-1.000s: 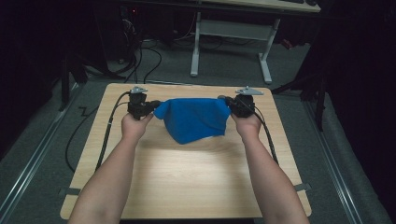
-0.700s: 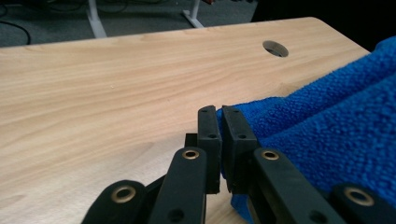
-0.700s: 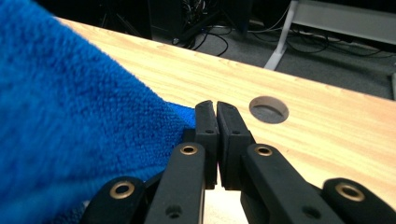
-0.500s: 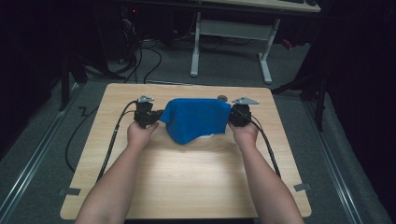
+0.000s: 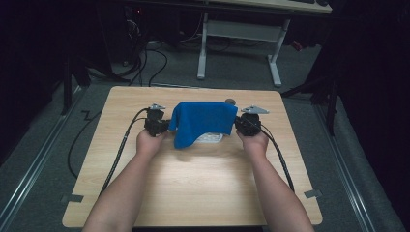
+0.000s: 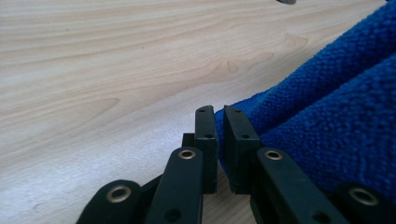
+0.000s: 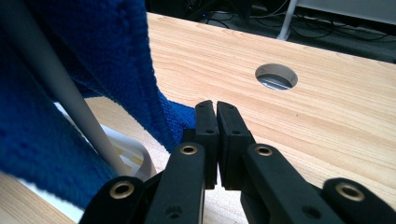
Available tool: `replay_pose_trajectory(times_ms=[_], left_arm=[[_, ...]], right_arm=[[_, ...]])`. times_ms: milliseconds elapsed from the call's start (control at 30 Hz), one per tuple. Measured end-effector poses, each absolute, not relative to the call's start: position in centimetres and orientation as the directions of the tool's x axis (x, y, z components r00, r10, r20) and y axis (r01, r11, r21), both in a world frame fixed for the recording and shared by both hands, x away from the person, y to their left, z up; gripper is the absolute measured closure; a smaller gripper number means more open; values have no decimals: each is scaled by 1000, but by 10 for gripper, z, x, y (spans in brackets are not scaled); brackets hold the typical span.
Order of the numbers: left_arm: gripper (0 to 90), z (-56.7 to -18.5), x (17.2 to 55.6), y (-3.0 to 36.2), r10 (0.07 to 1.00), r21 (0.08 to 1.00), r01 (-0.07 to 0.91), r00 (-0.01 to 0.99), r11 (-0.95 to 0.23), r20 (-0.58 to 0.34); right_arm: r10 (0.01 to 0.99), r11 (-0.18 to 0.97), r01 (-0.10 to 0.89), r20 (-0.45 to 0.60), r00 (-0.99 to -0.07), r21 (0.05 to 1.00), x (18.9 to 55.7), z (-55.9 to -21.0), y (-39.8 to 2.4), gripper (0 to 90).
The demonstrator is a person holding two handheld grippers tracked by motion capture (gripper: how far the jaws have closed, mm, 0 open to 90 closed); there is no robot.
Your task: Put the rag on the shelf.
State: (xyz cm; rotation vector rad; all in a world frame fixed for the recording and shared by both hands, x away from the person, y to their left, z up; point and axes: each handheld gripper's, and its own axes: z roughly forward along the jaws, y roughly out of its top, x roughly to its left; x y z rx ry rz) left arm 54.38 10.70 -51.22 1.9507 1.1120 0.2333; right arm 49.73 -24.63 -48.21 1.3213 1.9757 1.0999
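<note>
Both forearms extended, hand-held grippers (image 5: 167,126) (image 5: 235,124) stretching blue towel (image 5: 203,121).

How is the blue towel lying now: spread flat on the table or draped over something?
Draped. The blue towel hangs over a white object, held at both ends by the left tongs and right tongs.

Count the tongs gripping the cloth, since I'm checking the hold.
2. The left tongs pinch the cloth at its left edge, the right tongs at its right edge.
</note>
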Motion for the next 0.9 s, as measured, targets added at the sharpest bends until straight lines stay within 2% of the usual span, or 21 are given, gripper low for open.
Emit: replay_pose_trajectory(times_ms=[167,200,367,500,633,900], left_arm=[[804,-514,544,105,779,745,622,582,-242,-232],[743,-514,544,106,783,742,624,579,-246,-227],[671,-511,542,109,791,762,610,567,-216,-230],[613,-503,539,117,804,787,595,543,-162,-244],[593,-497,538,125,814,799,584,529,-144,-240],[587,-482,534,139,822,815,564,522,-132,-228]], right_arm=[[919,194,495,18,-393,847,496,-483,-247,885],[921,185,501,29,-389,846,495,-484,-248,880],[922,178,497,32,-386,849,494,-484,-250,833],[929,175,493,24,-370,852,494,-480,-253,829],[932,186,495,7,-362,848,493,-478,-256,876],[936,194,504,-4,-353,842,491,-480,-258,883]])
